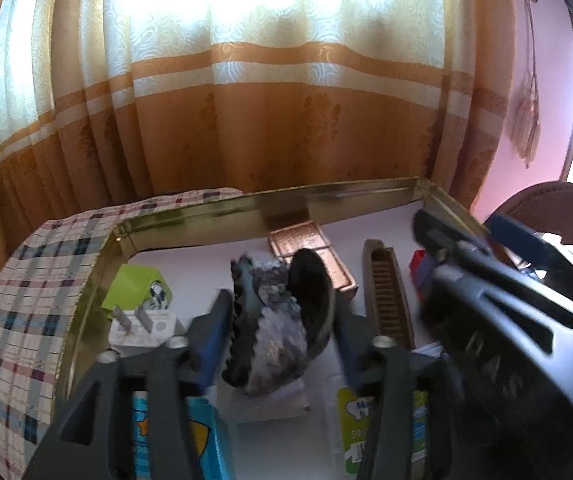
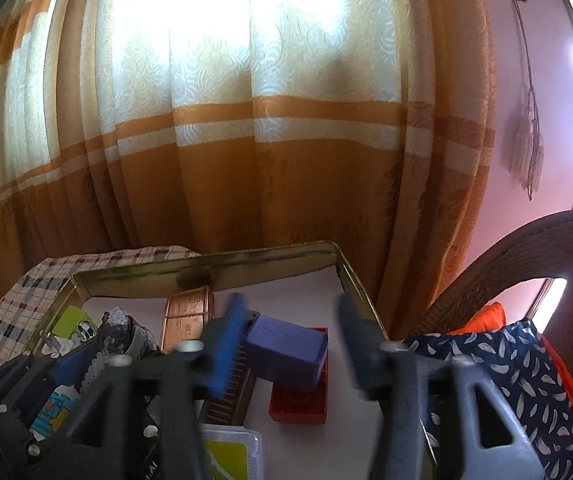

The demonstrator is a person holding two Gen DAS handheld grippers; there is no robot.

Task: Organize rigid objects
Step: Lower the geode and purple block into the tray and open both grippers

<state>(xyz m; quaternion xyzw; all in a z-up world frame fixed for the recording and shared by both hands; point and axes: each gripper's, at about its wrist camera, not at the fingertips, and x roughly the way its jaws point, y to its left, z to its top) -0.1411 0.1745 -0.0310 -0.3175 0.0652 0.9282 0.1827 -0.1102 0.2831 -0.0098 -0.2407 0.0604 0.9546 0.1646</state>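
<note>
One grey rock [image 1: 272,320] is straddled, untouched, by the parted left gripper [image 1: 282,316] inside the gold tray [image 1: 222,210], while one purple block [image 2: 286,354], tilted on one red box [image 2: 298,404], sits between the released right gripper [image 2: 290,344].

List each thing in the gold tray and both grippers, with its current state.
Left gripper: open, rock between fingers.
Right gripper: open.
Rock: resting in gold tray.
Purple block: tilted on red box.
Copper bar: lying flat.
</note>
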